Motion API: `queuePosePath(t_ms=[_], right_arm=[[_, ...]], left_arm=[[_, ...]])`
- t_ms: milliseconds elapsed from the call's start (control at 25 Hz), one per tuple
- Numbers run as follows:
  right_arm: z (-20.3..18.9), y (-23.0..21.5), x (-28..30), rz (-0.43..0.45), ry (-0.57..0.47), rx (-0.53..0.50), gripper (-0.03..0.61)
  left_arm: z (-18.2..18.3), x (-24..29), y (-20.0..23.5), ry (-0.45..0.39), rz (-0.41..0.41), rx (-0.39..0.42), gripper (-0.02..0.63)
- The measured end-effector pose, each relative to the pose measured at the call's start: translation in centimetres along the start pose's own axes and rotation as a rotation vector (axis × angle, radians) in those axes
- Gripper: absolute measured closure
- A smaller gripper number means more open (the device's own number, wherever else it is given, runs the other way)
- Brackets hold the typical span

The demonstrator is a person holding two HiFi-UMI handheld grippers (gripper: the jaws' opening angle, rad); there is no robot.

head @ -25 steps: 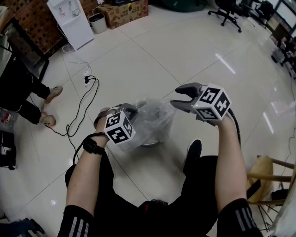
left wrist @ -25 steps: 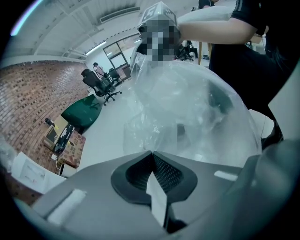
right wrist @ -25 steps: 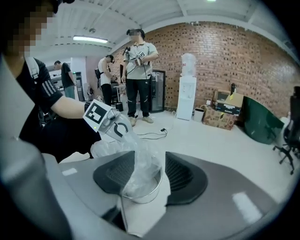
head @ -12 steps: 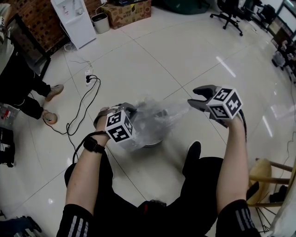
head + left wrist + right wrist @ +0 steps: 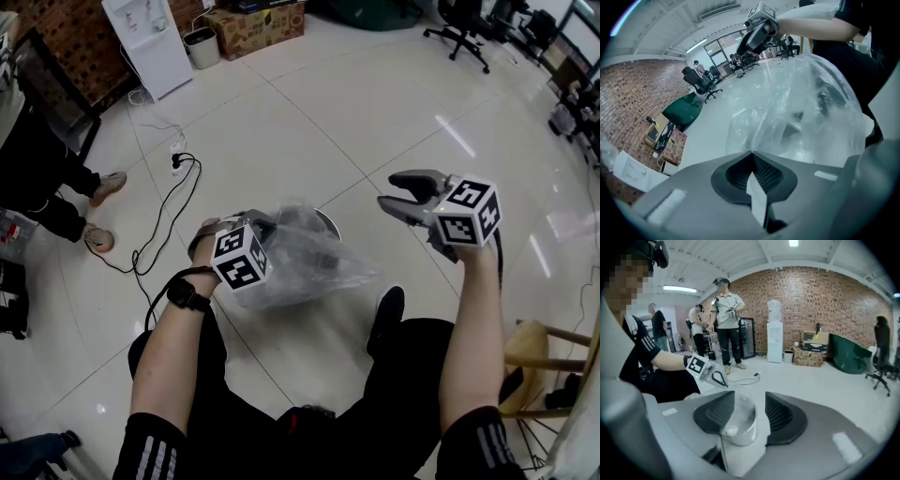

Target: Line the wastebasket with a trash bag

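Observation:
A clear trash bag [image 5: 314, 258] billows over a small metal wastebasket [image 5: 329, 221] on the floor in the head view. My left gripper [image 5: 257, 222] is shut on the bag's left edge; in the left gripper view its jaws [image 5: 751, 153] meet with the film of the bag [image 5: 806, 103] bunched just beyond them. My right gripper [image 5: 389, 190] hangs open to the right of the bag and above it, holding nothing. In the right gripper view the wastebasket [image 5: 740, 434] with the bag [image 5: 740, 411] inside shows through the gap of the right gripper [image 5: 750, 397].
My black shoe [image 5: 388, 313] rests just right of the basket. A power strip and cable [image 5: 175, 178] lie to the left, near a bystander's feet [image 5: 98, 239]. A wooden stool [image 5: 536, 356] stands at the right. A water dispenser [image 5: 150, 37] and cardboard box [image 5: 253, 23] are far back.
My right gripper has moved right and up, away from the basket. The bag's right edge, stretched toward it half a second ago, now droops free. The left gripper has stayed put.

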State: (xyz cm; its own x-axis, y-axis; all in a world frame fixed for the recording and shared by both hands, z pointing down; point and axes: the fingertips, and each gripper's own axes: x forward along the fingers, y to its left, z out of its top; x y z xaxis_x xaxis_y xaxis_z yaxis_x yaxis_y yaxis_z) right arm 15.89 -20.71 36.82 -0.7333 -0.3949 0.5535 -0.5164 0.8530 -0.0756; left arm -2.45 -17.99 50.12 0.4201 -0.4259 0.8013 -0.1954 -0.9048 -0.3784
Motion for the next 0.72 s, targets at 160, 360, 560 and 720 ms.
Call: queuePosePath(t_ms=[160,360,560,720], right_arm=[[1.9,5.4,4.3,0.159,-0.012,-0.046,0.364],[0.9,9.8,10.2,0.235,0.088,-0.072,0.33],[0.0,11.0,13.6,0.214,0.137,-0.038,0.327],[-2.0,11.7,15.3,0.215,0.227,-0.02,0.327]], left_arm=[[1.4,-0.3,0.1,-0.025,0.007,0.008,0.613],[2.9,-0.6,0.3,-0.048,0.023,0.016,0.613],[3.5,-0.9,0.8,-0.065,0.034,0.021,0.613],[4.2,-1.4,1.1,-0.088,0.05,0.022,0.613]])
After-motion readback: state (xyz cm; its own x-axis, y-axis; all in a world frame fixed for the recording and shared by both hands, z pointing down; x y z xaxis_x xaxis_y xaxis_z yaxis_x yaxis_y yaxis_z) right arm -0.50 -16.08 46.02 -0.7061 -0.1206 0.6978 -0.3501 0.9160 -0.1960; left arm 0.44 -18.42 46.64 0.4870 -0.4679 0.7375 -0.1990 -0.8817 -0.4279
